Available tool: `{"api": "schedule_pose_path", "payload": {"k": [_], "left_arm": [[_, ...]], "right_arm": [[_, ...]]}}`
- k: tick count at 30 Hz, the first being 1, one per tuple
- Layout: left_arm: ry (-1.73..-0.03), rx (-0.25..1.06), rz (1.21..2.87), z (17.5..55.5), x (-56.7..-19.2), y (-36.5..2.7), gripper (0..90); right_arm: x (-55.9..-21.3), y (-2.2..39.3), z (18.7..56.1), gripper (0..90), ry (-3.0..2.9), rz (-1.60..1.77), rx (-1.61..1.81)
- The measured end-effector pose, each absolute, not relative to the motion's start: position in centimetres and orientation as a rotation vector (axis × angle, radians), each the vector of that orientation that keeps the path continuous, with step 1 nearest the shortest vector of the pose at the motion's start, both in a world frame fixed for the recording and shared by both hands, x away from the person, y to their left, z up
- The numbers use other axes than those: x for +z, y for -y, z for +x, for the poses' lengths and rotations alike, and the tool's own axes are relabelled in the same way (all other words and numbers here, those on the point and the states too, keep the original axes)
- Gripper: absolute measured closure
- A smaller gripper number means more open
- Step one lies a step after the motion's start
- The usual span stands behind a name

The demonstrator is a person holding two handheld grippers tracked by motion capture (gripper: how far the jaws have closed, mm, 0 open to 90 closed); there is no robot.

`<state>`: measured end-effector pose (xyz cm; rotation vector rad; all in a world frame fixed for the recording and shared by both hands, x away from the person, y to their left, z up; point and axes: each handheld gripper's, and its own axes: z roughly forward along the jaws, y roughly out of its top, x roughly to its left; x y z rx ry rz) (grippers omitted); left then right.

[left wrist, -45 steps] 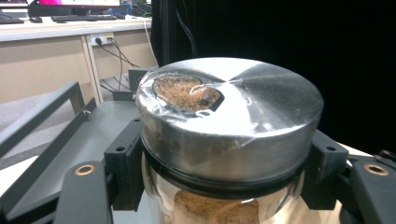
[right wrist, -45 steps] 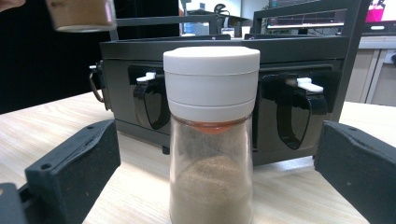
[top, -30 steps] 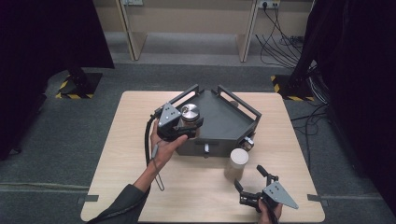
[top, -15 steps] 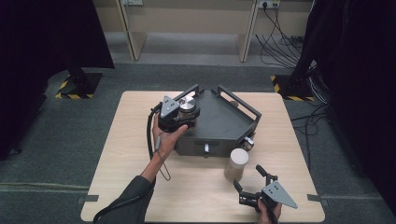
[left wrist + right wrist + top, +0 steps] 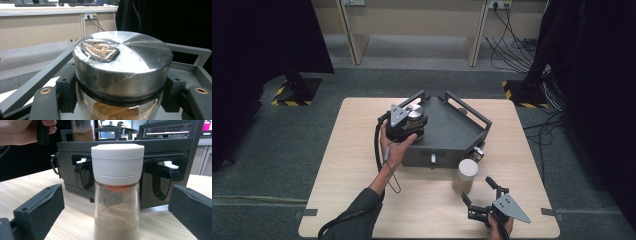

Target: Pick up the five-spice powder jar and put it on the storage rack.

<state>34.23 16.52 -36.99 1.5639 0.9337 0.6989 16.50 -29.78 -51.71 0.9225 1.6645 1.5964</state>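
A glass jar (image 5: 414,116) with a brushed metal lid (image 5: 122,62) and brown powder inside sits between the pads of my left gripper (image 5: 414,121), which is shut on it just under the lid (image 5: 120,100). It hangs at the left corner of a dark grey tray (image 5: 452,131) with raised handles; whether its base touches the tray is hidden. A second glass jar (image 5: 467,170) with a white cap (image 5: 117,165) stands on the table in front of the tray. My right gripper (image 5: 477,190) points at it, open, with the jaws (image 5: 116,220) wide on either side and short of it.
The tray's front wall (image 5: 120,147) carries two black latches with white tabs. A cable (image 5: 379,150) loops from the left gripper along the forearm. The wooden table (image 5: 352,190) stands on grey carpet, with black curtains at both sides and floor cables at the far right.
The left gripper has carried the metal-lidded jar a little farther over the tray's left corner and slightly lower. The right gripper and the white-capped jar have not moved.
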Motion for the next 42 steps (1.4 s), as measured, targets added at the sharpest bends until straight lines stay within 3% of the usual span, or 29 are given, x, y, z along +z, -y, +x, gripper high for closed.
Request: {"api": "schedule_pose_path", "payload": {"k": [16, 19, 24, 42], "left_arm": [[-0.909, 0.762, 1.531, 33.9, -38.4, -16.0, 29.9], [-0.913, 0.745, 1.515, 33.7, -38.0, -16.3, 14.7], [-0.890, 0.745, 1.509, 33.2, -37.6, -16.6, 0.7], [-0.813, 0.698, 1.509, 30.8, -36.7, -18.9, 0.0]], "right_arm": [[-51.7, 29.8, 16.5, 0.5, -1.667, 0.916, 1.596], [-51.7, 29.7, 16.5, 0.5, -1.667, 0.917, 1.597], [-51.7, 29.7, 16.5, 0.5, -1.668, 0.916, 1.595], [-51.7, 29.8, 16.5, 0.5, -1.671, 0.919, 1.593]]}}
